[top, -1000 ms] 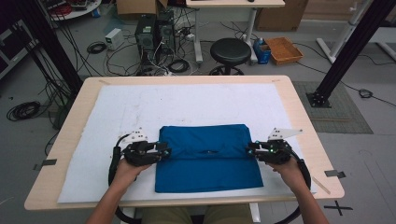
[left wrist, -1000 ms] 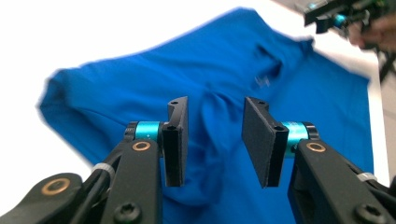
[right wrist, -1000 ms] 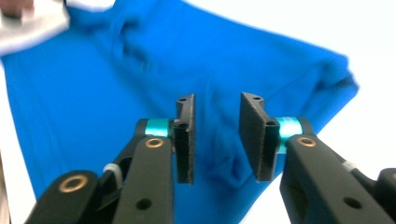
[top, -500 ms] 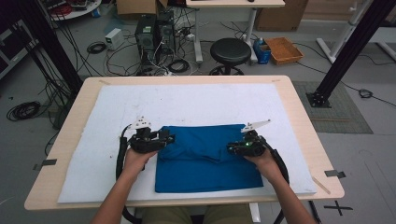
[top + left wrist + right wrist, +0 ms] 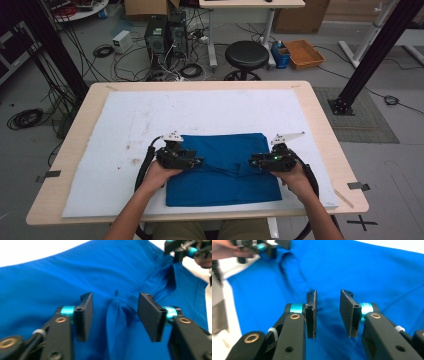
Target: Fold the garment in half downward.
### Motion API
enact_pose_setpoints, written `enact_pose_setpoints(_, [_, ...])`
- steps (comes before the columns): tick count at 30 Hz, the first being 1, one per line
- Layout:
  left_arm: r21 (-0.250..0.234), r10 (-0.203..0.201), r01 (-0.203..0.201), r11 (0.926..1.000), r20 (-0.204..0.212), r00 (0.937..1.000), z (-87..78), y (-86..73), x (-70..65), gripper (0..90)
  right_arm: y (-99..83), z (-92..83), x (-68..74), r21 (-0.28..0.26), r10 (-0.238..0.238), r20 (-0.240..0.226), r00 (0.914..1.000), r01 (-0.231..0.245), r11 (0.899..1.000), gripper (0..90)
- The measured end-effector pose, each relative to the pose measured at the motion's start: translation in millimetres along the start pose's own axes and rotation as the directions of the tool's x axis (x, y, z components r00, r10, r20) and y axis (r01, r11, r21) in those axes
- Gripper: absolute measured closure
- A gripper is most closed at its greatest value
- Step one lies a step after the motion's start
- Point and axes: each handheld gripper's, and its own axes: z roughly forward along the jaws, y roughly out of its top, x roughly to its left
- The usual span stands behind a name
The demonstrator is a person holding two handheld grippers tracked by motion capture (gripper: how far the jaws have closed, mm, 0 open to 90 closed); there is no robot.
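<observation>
Both grippers over the folded blue cloth, jaws apart.

I see the blue cloth (image 5: 225, 167) lying folded into a rough rectangle on the white mat (image 5: 115, 130), near the table's front edge, mostly flat, with a shallow crease running across its middle. My left gripper (image 5: 115, 312) has just been opening; a small pinched ridge of fabric stands between its jaws, neither pad pressing it. My right gripper (image 5: 327, 312) has also just been opening again, jaws parted above smooth cloth, nothing clamped. In the high view both sit inward of the cloth's side edges, facing each other.
</observation>
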Motion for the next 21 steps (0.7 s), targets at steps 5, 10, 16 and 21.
enact_pose_setpoints(5, [0.009, 0.069, -0.070, 0.9975, 0.064, 0.9956, -5.4, -4.5, -6.6, 81.3, -0.1, 9.7, 4.4, 0.043, -0.022, 0.006, 0.9997, 0.021, 0.999, 71.8])
enact_pose_setpoints(10, [-0.022, 0.089, -0.086, 0.9960, 0.191, 0.9776, -25.3, -15.1, -9.3, 78.3, -6.9, 7.4, 10.8, 0.108, -0.072, -0.049, 0.9962, 0.077, 0.991, 76.4])
enact_pose_setpoints(16, [-0.153, 0.050, -0.021, 0.9880, 0.186, 0.9813, -63.4, -25.3, -2.6, 56.1, -24.9, -9.7, 18.4, 0.160, -0.138, -0.108, 0.9845, 0.155, 0.975, 81.0])
enact_pose_setpoints(21, [-0.186, -0.016, 0.019, 0.9824, 0.021, 0.9997, -72.0, -35.5, 1.5, 55.7, -35.1, -34.5, 14.1, 0.054, -0.086, -0.019, 0.9962, 0.086, 0.995, 74.3])
